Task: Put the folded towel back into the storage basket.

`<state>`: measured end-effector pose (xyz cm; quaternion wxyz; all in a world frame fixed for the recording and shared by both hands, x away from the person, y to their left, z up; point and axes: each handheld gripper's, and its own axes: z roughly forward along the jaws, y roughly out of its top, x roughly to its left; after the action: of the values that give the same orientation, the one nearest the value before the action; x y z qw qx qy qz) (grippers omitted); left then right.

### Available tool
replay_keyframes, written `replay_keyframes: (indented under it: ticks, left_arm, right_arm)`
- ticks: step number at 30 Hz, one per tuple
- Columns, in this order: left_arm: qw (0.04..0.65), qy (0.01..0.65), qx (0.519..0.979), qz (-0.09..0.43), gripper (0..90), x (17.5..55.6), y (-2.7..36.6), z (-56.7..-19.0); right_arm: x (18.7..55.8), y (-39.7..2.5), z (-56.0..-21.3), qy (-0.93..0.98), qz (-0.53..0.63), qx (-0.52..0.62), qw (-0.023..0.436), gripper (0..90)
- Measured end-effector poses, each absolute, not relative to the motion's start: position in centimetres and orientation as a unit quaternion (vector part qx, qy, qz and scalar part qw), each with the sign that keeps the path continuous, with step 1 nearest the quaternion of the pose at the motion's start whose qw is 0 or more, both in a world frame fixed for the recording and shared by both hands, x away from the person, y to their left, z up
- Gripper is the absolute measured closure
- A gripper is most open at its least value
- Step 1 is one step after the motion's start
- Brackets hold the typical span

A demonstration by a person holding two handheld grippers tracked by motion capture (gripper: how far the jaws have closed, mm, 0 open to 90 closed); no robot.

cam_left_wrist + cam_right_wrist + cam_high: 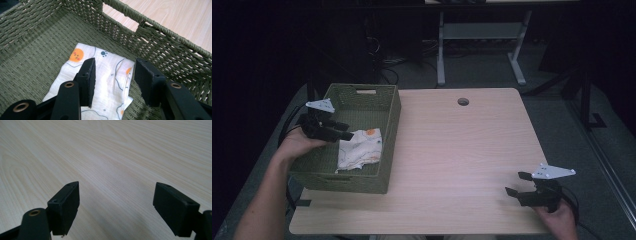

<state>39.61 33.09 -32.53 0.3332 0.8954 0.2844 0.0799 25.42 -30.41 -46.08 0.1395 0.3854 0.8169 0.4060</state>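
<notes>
A green woven basket [392, 120] stands on the left part of the wooden table [462, 150]. Inside it lies a folded white cloth [360, 149] printed with orange shapes. My left gripper [343, 132] hovers over the basket just left of the cloth, open and holding nothing. In the left gripper view the cloth [110, 72] lies on the basket floor [32, 65] below the gap between the spread jaws [115, 75]. My right gripper [517, 183] is open near the table's front right corner; in the right gripper view its jaws [116, 207] stand wide apart over bare wood [112, 157].
A round cable hole [463, 101] sits near the table's far edge. Beyond the table is a desk frame with white legs [440, 50] on grey floor. The basket wall has a handle slot [120, 18] facing the tabletop.
</notes>
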Motion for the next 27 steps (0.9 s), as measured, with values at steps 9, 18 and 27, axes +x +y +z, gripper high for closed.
replay_keyframes:
  ticks: [9,18,27]
  left_arm:
    - [0.345,0.286,0.890,0.083,51.0,38.4,32.9,-32.1]
    - [0.356,0.291,0.884,0.087,49.4,37.9,32.8,-32.0]
    - [0.379,0.302,0.870,0.086,47.6,37.0,32.9,-32.3]
  right_arm:
    - [25.4,-30.1,-45.9,0.818,0.410,0.378,0.140,21.0]
    - [25.5,-30.1,-45.9,0.820,0.410,0.375,0.139,20.9]
    - [26.0,-29.8,-46.1,0.822,0.411,0.371,0.133,20.9]
